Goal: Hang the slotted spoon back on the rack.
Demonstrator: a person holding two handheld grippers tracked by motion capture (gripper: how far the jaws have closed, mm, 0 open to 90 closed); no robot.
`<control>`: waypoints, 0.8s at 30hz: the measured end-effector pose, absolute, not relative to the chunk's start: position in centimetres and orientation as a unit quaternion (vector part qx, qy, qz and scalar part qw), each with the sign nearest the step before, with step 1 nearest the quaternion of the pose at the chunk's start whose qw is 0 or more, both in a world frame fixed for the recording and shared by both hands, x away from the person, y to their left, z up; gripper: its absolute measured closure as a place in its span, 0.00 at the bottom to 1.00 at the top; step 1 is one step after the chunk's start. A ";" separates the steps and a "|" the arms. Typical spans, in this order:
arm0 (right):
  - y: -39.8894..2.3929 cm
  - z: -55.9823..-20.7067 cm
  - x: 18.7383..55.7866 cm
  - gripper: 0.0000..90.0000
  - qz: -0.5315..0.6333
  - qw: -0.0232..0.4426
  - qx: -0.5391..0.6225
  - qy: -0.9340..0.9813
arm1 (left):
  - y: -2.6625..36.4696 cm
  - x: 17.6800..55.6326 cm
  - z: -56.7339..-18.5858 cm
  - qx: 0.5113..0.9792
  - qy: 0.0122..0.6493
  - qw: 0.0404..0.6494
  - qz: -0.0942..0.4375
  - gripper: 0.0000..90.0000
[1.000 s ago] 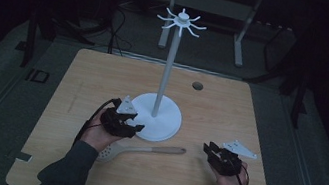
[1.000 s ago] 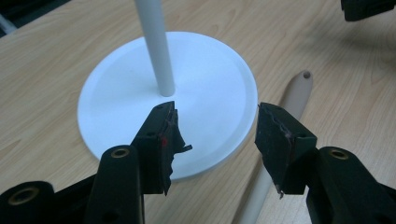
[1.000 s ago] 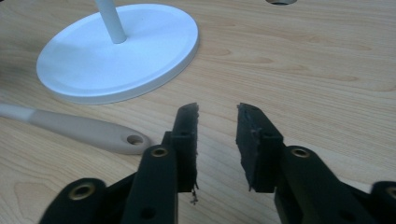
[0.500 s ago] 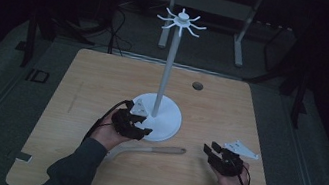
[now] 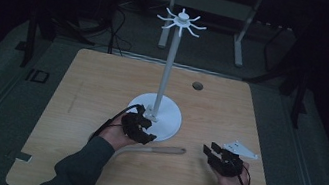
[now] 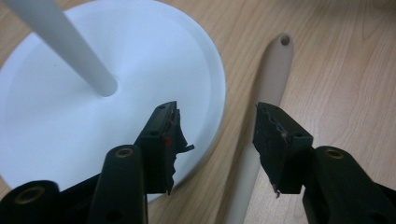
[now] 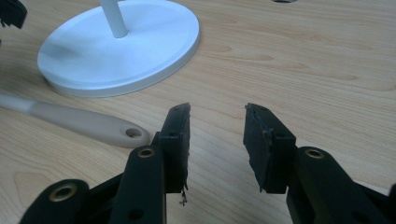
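Dim room, dark floor with cables and metal frame legs beyond 1 light wooden table [image 5: 102,87], which has 1 small round hole [image 5: 197,85] near its far edge. On the table: 1 white stand [image 5: 169,73], a round base with a tall thin pole topped by a ring of short curved hooks; the hooks appear in the high view, while both gripper views cut the pole off low. 1 beige utensil handle [image 5: 163,149] lies on the near side of the base, its hang-hole end pointing right; that hole is plain in the left gripper view [image 6: 271,84] and right gripper view [image 7: 88,122], but too small to make out from above. Its other end is hidden under the left hand. 2 grippers: left gripper [image 5: 139,128] over the near-left rim of the base, jaws apart, 1 above the base and 1 above the handle, nothing between them; right gripper [image 5: 215,154] well right of the handle, jaws apart over bare wood, empty, grey plate on top.
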State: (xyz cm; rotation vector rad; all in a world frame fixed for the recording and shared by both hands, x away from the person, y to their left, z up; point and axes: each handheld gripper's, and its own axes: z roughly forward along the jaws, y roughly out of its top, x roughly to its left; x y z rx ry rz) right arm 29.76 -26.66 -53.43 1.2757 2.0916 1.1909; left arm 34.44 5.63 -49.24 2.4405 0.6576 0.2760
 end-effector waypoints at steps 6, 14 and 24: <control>-26.8 -53.3 29.7 0.67 0.429 0.208 0.459 0.750 | 4.7 34.7 -49.9 0.929 0.234 0.270 0.094 0.59; -27.0 -53.3 29.7 0.67 0.429 0.208 0.461 0.749 | 3.9 34.7 -50.8 0.940 0.220 0.249 0.079 0.60; -27.1 -53.3 29.7 0.67 0.428 0.207 0.461 0.749 | 2.9 35.1 -52.1 0.956 0.206 0.200 0.051 0.60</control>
